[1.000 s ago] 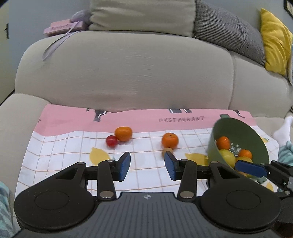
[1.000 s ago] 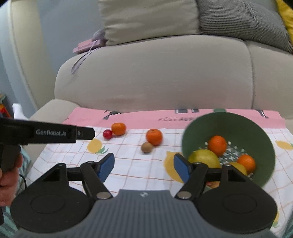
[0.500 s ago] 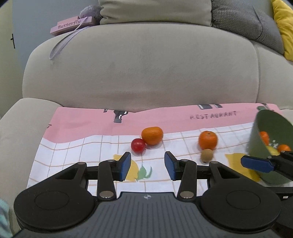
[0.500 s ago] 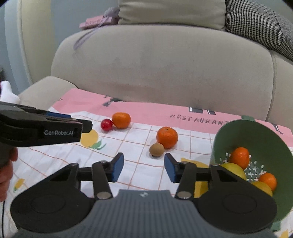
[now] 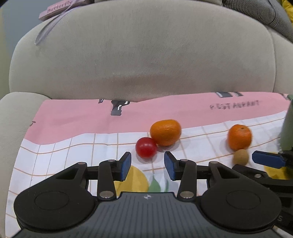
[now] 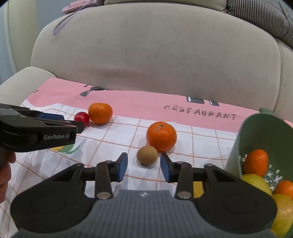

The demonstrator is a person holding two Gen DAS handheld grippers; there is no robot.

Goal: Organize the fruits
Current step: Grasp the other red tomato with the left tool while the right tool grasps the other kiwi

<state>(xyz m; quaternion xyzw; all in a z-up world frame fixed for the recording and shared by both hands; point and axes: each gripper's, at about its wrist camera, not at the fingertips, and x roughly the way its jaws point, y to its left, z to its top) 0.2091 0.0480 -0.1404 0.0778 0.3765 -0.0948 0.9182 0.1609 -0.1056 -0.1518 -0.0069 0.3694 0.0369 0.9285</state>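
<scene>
On the pink and checked cloth [image 5: 73,119] lie a red tomato [image 5: 146,150], an orange [image 5: 165,132] touching it, a second orange [image 6: 161,136] and a small brown fruit [image 6: 147,155]. My left gripper [image 5: 147,164] is low over the cloth, jaws closing slightly, nothing between them. The tomato sits just past its fingertips. My right gripper [image 6: 143,165] is closing. The brown fruit lies at the mouth of its jaws, and the pads do not touch it. A green bowl [image 6: 256,131] at the right tips toward me, holding oranges and lemons.
The cloth covers a beige sofa seat, with the backrest [image 5: 146,55] rising close behind the fruit. A pink book [image 5: 60,9] lies on top of the backrest. A hand [image 6: 5,168] holds the left gripper [image 6: 36,130] at the left of the right wrist view.
Both grippers came down and forward toward the loose fruit. The right jaws narrowed a lot. The bowl slid toward the right edge of both views.
</scene>
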